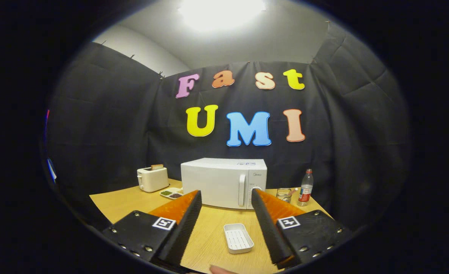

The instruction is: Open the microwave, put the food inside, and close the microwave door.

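A white microwave [224,182] stands at the back of the wooden table [125,205], its door shut and its vertical handle [241,190] on the right side of the door. A small white rectangular tray [238,238] lies on the table in front of it, between my fingers and a little ahead; what it holds cannot be made out. My gripper [226,198] is open, fingers spread wide, held above the table's near part with nothing between them. The microwave is well beyond the fingertips.
A white toaster [152,178] with bread in its slot stands left of the microwave, with a small divided dish [172,193] beside it. To the right stand a glass jar [284,194] and a plastic bottle [306,188]. A fingertip [220,270] shows at the table's near edge.
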